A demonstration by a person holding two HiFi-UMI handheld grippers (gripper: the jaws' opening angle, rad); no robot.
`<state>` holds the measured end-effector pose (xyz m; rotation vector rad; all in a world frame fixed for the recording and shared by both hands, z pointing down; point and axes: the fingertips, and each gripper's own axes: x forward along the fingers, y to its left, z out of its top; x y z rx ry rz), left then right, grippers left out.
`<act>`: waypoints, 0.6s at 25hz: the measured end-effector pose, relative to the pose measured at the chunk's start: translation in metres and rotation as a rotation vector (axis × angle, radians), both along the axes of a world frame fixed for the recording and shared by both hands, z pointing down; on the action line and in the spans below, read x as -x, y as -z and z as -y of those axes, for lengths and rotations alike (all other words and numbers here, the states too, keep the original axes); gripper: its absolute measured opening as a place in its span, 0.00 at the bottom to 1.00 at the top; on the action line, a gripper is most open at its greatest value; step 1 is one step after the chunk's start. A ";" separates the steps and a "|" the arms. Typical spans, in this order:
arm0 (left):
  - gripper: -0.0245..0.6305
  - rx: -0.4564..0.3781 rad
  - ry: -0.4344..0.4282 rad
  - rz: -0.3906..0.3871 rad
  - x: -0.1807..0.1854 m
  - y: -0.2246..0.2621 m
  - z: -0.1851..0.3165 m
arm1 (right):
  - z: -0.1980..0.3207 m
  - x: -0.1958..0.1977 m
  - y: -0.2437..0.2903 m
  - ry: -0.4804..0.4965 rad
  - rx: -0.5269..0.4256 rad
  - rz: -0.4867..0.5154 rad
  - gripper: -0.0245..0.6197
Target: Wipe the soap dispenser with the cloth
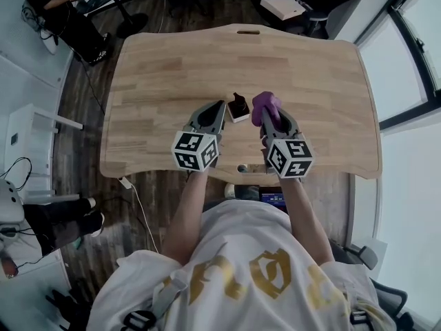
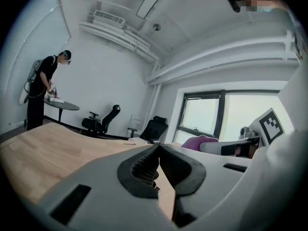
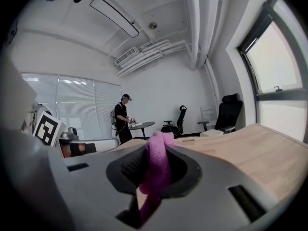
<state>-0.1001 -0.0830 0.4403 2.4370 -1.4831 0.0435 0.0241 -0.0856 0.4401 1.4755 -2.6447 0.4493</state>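
A small soap dispenser (image 1: pixel 238 107) with a dark top and a white body lies on the wooden table (image 1: pixel 207 54), just right of my left gripper's tip. My left gripper (image 1: pixel 222 107) (image 2: pixel 158 147) has its jaws pressed together, and nothing shows between them; the dispenser is hidden in the left gripper view. My right gripper (image 1: pixel 266 114) (image 3: pixel 157 150) is shut on a purple cloth (image 1: pixel 265 103) (image 3: pixel 156 170), which bunches above the jaws and hangs down between them. The cloth (image 2: pixel 199 141) also shows at the right of the left gripper view. Both grippers point about level, side by side near the table's front edge.
A person (image 1: pixel 62 12) stands at a small round table (image 3: pixel 141 124) at the far left. Office chairs (image 2: pixel 103 119) and a white box (image 1: pixel 282 5) stand beyond the table's far edge. Windows (image 1: pixel 413 40) run along the right side.
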 end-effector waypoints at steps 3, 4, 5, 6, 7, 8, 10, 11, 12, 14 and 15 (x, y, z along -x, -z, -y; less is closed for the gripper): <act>0.05 0.011 0.020 0.034 0.000 0.000 0.000 | -0.001 -0.003 0.003 -0.006 -0.008 -0.010 0.12; 0.05 0.015 0.030 0.045 0.002 -0.001 0.000 | -0.001 -0.005 0.004 -0.009 -0.011 -0.011 0.12; 0.05 0.019 0.038 0.049 0.004 -0.001 0.000 | -0.002 -0.006 0.005 -0.010 -0.013 -0.010 0.12; 0.05 0.023 0.045 0.047 0.006 -0.002 0.000 | -0.003 -0.007 0.005 -0.009 -0.015 -0.006 0.12; 0.05 0.027 0.051 0.043 0.008 -0.003 0.000 | -0.004 -0.008 0.005 -0.007 -0.014 0.000 0.12; 0.05 0.030 0.056 0.041 0.009 -0.004 0.000 | -0.005 -0.009 0.005 -0.008 -0.013 0.006 0.12; 0.05 0.032 0.054 0.040 0.008 -0.004 0.001 | -0.008 -0.014 0.005 -0.017 -0.009 0.011 0.12; 0.05 0.031 0.051 0.039 0.007 -0.004 0.001 | -0.008 -0.016 0.005 -0.022 -0.009 0.012 0.12; 0.05 0.031 0.049 0.033 0.006 -0.003 0.001 | -0.009 -0.018 0.006 -0.025 -0.010 0.012 0.12; 0.05 0.035 0.043 0.012 0.002 -0.003 0.001 | -0.011 -0.021 0.008 -0.023 -0.014 0.013 0.12; 0.05 0.036 0.038 0.002 0.000 -0.003 0.001 | -0.012 -0.023 0.008 -0.024 -0.015 0.014 0.12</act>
